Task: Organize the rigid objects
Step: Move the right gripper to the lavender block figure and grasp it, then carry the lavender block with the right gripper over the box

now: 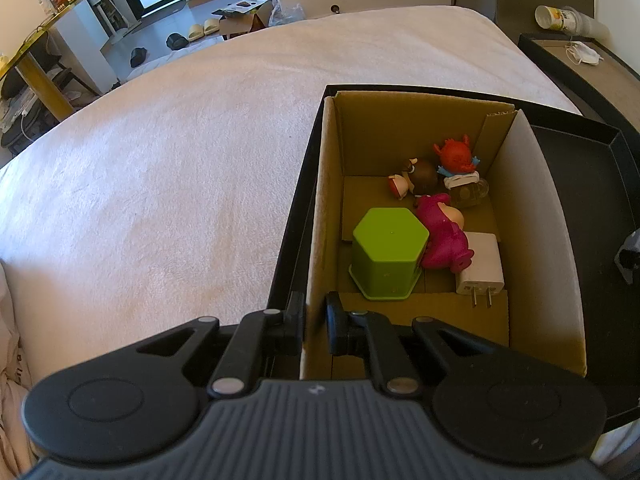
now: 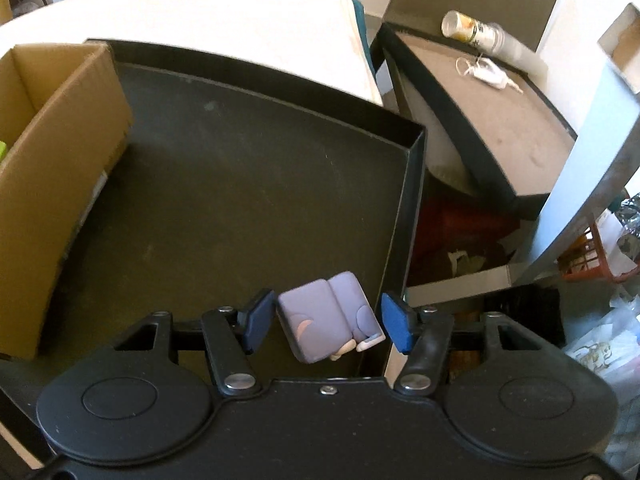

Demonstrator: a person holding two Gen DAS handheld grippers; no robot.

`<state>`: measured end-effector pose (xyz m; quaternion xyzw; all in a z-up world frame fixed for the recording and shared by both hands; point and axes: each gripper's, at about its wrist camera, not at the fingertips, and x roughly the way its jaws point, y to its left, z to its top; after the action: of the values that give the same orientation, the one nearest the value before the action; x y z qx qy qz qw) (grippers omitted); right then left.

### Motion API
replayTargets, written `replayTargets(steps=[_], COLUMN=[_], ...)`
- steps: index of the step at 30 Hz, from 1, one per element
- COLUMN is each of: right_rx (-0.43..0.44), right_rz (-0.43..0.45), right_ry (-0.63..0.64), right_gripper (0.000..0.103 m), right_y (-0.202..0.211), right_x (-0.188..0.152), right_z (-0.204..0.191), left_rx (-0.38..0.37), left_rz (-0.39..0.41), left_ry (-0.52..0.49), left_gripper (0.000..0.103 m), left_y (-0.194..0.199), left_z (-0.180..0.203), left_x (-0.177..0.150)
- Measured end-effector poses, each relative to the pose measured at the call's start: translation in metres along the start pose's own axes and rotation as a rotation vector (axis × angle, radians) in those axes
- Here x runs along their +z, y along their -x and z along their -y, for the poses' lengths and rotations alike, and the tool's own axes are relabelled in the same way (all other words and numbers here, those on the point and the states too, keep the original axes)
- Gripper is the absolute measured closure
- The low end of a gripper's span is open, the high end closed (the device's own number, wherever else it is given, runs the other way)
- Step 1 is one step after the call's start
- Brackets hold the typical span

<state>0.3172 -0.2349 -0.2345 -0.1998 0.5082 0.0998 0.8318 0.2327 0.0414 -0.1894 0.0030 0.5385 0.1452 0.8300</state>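
In the left wrist view my left gripper (image 1: 314,326) is shut on the near left wall of a cardboard box (image 1: 320,200) that stands in a black tray (image 1: 580,208). The box holds a green hexagonal cup (image 1: 388,252), a pink bear figure (image 1: 442,236), a white charger (image 1: 482,266), a red figure (image 1: 456,154) and other small toys. In the right wrist view my right gripper (image 2: 328,322) is open around a lavender toy (image 2: 330,326) that lies in the tray's near right corner (image 2: 412,200). The pads do not touch it.
The tray sits on a bed with a white cover (image 1: 180,160). A black-edged nightstand (image 2: 500,120) to the right carries a cup (image 2: 464,26) and a face mask (image 2: 486,72). A red basket (image 2: 596,256) and clutter lie on the floor at the right.
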Motion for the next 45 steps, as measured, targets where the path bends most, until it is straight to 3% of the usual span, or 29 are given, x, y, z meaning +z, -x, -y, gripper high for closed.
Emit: replayTargets(steps=[3,5,14,26,36,45], right_rx=[0.006,0.027,0.114,0.223,0.271,0.291], right_rz=[-0.026,-0.032,-0.007,0.140,0.281,0.369], right_ry=[0.005,0.001,0.019,0.032,-0.042,-0.012], right_gripper=[0.047,0.054,0.058,0.059,0.059,0.059], right_y=[-0.005,-0.006,0.003,0.036,0.071,0.103], right_x=[0.000,0.000,-0.003,0.007,0.018,0.027], right_z=[-0.003,-0.003,-0.013,-0.025,-0.020,-0.026], left_rx=[0.000,0.000,-0.001,-0.003,-0.005,-0.008], left_rz=[0.001,0.001,0.000,-0.002,-0.002,-0.003], left_ry=[-0.001,-0.001,-0.003,-0.007,-0.009,-0.013], left_gripper=[0.093,0.093,0.093,0.093,0.093,0.093], left_y=[0.000,0.000,0.000,0.000,0.000,-0.001], left_z=[0.000,0.000,-0.001,-0.001,0.000,-0.001], left_x=[0.000,0.000,-0.001,0.000,0.001,0.001])
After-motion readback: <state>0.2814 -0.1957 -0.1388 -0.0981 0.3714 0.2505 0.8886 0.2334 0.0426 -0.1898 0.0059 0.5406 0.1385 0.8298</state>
